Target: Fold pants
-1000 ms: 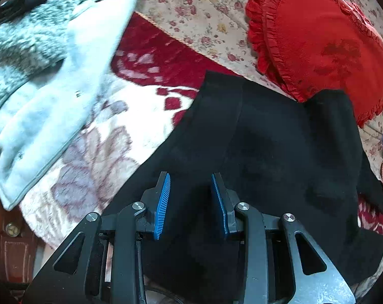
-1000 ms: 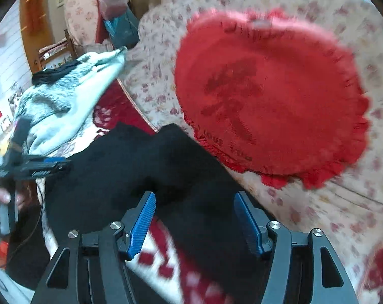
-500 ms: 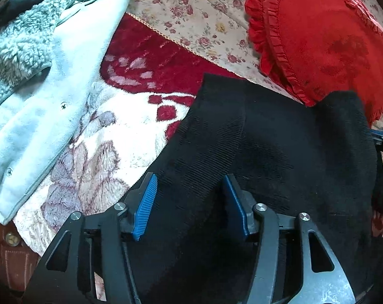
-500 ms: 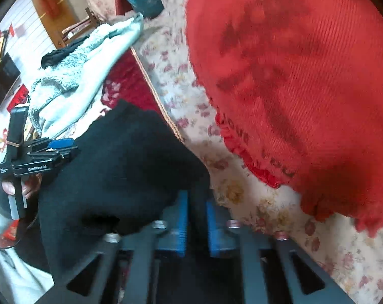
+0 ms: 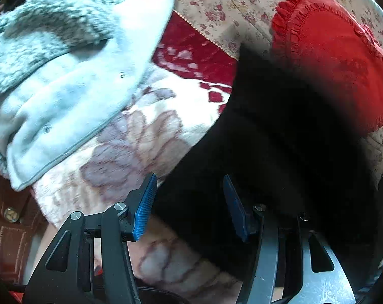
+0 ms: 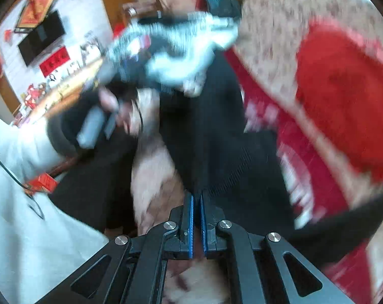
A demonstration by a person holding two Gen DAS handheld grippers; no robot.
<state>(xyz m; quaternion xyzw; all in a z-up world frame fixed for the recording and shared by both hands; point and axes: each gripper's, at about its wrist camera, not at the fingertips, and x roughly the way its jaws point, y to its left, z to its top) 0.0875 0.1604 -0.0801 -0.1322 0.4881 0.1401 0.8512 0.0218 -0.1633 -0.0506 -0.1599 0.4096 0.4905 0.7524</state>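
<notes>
The black pants lie on a red-and-white floral blanket. My left gripper is open, its blue pads astride the pants' near left edge. In the right wrist view my right gripper is shut on an edge of the black pants, which stretch away from the jaws. The person's hand holding the left gripper shows blurred at the left of that view.
A pale blue fleece jacket lies left of the pants. A red frilled heart cushion rests against the floral sofa back to the right. The right wrist view is motion-blurred; a room wall with a dark screen shows behind.
My right gripper closed on the pants' edge and has swung left with it, pulling the cloth. My left gripper opened wider and drew back to the pants' left edge.
</notes>
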